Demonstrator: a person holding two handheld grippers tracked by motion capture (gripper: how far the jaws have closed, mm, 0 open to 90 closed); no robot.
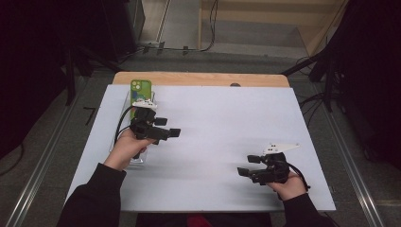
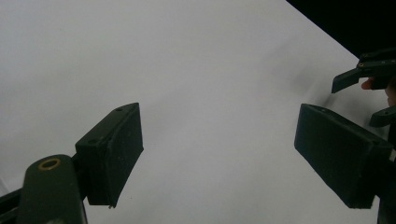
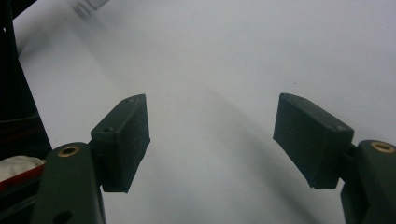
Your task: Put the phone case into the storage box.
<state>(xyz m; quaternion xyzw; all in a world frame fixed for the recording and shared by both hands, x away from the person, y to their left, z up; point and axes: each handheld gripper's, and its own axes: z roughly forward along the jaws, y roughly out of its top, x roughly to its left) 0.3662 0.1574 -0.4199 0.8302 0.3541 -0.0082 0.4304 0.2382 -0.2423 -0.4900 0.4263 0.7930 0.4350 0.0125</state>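
A green phone [image 1: 141,89] lies at the far left of the white table sheet [image 1: 213,123], its camera end away from me. Just in front of it a clear case [image 1: 134,157] lies flat, mostly hidden under my left hand. My left gripper [image 1: 167,127] hovers over that spot, jaws pointing right, open with nothing between them [image 2: 219,154]. My right gripper [image 1: 248,165] is held near the front right of the sheet, jaws pointing left, open and empty [image 3: 212,140]. In the left gripper view the right gripper [image 2: 369,79] shows at the far right edge.
A wooden table edge [image 1: 201,78] runs behind the white sheet. Black cables [image 1: 189,47] and dark stands lie on the floor beyond. Metal rails [image 1: 42,161] flank the table on both sides. A small dark spot [image 1: 235,85] sits at the sheet's back edge.
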